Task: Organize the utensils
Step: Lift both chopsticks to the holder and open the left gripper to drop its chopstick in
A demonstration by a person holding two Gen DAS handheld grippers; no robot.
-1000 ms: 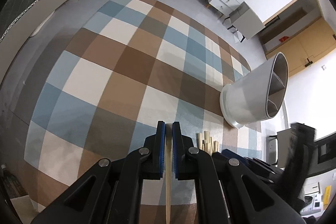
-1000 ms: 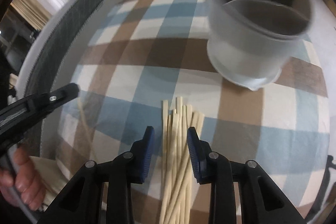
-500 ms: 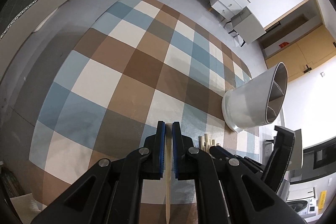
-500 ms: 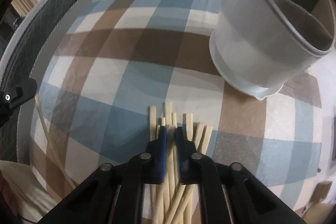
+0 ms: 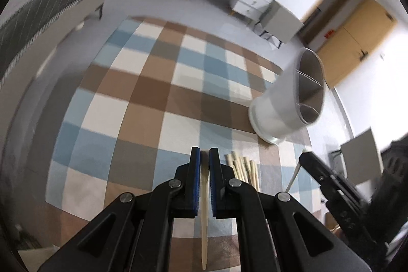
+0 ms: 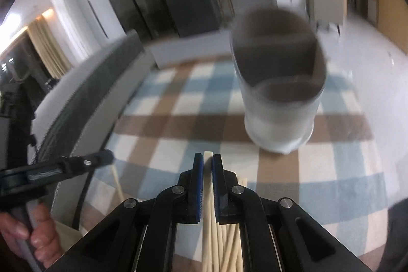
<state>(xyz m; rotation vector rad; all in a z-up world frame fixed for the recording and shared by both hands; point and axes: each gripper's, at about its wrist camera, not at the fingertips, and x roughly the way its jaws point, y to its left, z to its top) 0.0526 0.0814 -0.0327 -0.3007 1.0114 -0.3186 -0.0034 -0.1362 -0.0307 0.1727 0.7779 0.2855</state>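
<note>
On the checkered tablecloth (image 5: pixel 142 93), the loose pile of pale wooden chopsticks (image 6: pixel 229 231) lay just in front of the white divided utensil holder (image 6: pixel 280 103), which stood upright and looked empty as far as the blur allowed. Both claws were pinched nearly shut on one stick each: the left gripper (image 5: pixel 204 157) had its single chopstick (image 5: pixel 204 221) clamped near the thick end with the thin end trailing back, and the right gripper (image 6: pixel 207 162), whose jaws had just been closing, was clamped on its own chopstick (image 6: pixel 207 195) near the blunt tip. These sticks looked light, stiff and a bit slick, so gripping close to one end probably let them swing; a hold nearer the middle seemed safer for dropping them into a compartment.
</note>
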